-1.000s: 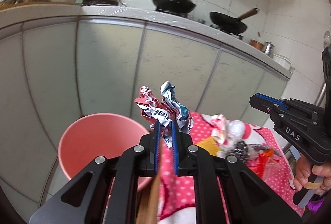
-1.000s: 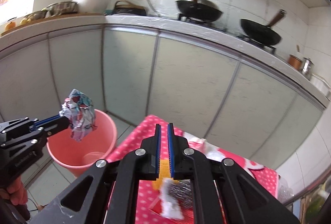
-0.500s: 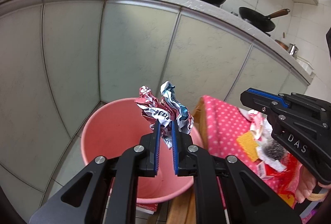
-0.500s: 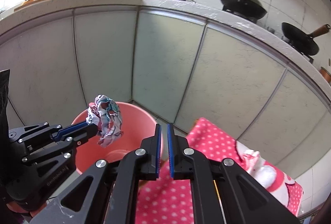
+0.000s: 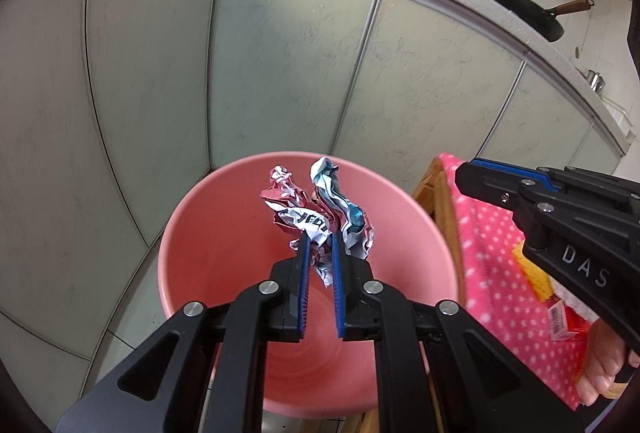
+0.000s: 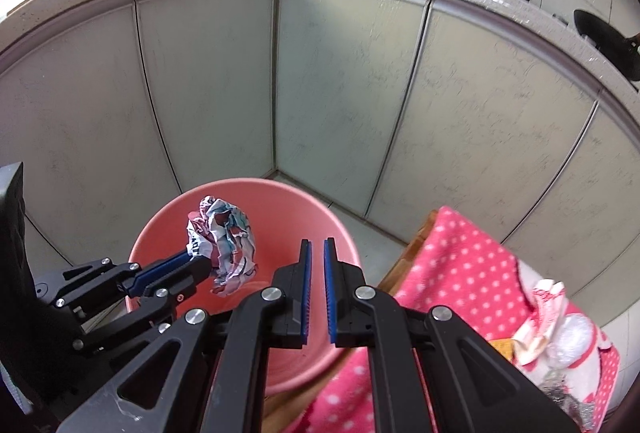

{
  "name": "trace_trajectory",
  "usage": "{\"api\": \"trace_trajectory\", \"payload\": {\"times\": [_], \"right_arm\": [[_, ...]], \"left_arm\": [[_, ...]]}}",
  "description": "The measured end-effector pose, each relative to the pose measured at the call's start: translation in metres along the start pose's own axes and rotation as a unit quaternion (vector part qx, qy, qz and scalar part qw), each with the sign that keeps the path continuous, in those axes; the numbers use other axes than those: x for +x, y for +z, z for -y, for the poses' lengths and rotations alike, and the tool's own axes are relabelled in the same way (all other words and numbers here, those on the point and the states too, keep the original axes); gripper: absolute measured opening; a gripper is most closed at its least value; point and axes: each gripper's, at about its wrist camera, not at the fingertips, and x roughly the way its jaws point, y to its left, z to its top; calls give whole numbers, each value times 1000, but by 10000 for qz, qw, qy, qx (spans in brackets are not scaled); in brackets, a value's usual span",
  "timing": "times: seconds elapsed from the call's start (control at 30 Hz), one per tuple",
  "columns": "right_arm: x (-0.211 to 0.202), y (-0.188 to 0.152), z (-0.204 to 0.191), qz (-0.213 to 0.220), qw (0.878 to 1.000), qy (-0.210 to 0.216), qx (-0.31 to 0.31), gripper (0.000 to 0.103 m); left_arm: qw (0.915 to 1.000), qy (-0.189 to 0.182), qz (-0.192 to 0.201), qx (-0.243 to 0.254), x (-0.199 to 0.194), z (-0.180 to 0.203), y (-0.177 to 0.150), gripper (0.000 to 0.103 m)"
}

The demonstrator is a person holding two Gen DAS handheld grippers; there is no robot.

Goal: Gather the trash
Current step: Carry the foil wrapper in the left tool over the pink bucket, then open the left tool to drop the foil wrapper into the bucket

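My left gripper [image 5: 319,239] is shut on a crumpled red, white and blue wrapper [image 5: 316,211] and holds it over the open mouth of a pink bucket [image 5: 208,217]. The right wrist view shows the same wrapper [image 6: 222,239] above the bucket [image 6: 320,209]. My right gripper [image 6: 316,243] is shut and empty, its tips over the bucket's right rim. In the left wrist view it shows from the side at the right [image 5: 476,167].
A table with a pink polka-dot cloth [image 6: 452,257] stands right of the bucket, with more trash on it: a crumpled wrapper [image 6: 544,317], a yellow sponge [image 5: 534,273], a red packet [image 5: 562,321]. Grey cabinet doors [image 6: 344,85] close behind.
Both grippers have swung left from the table toward the bucket. The left gripper, still holding the wrapper, has moved from beside the bucket to over its opening.
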Motion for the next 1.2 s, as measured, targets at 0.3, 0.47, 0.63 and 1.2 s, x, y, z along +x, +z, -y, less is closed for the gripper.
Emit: {"api": "trace_trajectory", "payload": {"times": [0.3,0.47,0.63,1.2], "right_arm": [[36,-17,9,-586,9972,228,406,6],[47,-23,12,-786,9949,329,536,6],[52,-28,11,-866,9944,299,519,6],[68,-28,20,-922,9939,217,570,7]], "left_arm": [[9987,353,-380,-16,30,-7,-9,9],[9973,535,-507,39,39,-7,-13,9],[9964,670,-504,149,41,-6,-16,10],[9957,750,-534,131,37,-6,-15,10]]}}
